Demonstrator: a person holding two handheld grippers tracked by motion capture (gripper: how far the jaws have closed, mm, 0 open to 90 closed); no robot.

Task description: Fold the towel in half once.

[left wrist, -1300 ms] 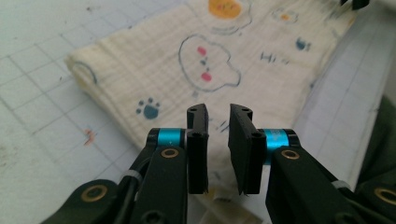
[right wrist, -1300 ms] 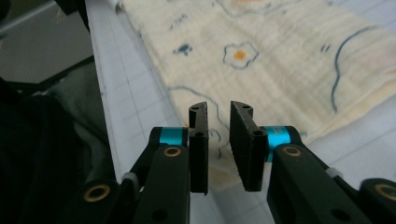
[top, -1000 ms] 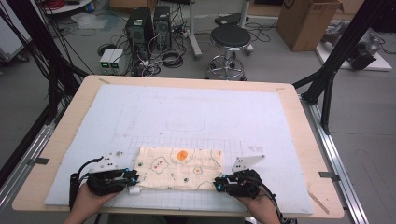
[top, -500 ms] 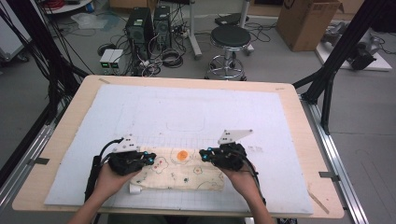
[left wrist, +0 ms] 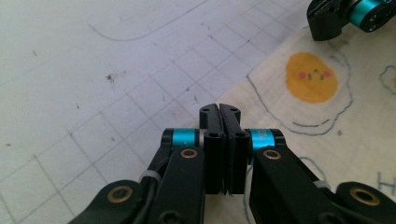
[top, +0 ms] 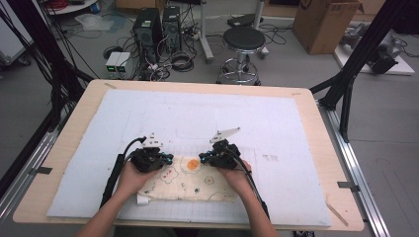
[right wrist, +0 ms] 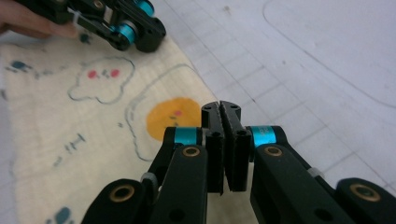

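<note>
A cream cloth (top: 188, 183) printed with fried-egg cartoons lies on the white gridded mat (top: 207, 118) near the table's front edge. Its orange yolk print (top: 193, 165) sits between my two grippers. My left gripper (top: 169, 158) is at the cloth's far left edge, and its jaws are pressed together on the cloth edge (left wrist: 219, 109). At the far right edge, my right gripper (top: 202, 161) is likewise shut on the edge (right wrist: 221, 107). Both tips point inward toward the yolk (left wrist: 311, 77), a short gap apart. A white tag (top: 143, 199) sticks out at the cloth's near left corner.
The mat covers most of a wooden table (top: 64, 148); its far half is bare mat. Black frame legs (top: 346, 84) stand at the right and left. Beyond the table are a stool (top: 243, 42), computer towers (top: 158, 29) with cables, and a cardboard box (top: 323, 22).
Both grippers moved from the cloth's near edge forward to its far edge and closer together. The cloth now looks narrower and doubled over.
</note>
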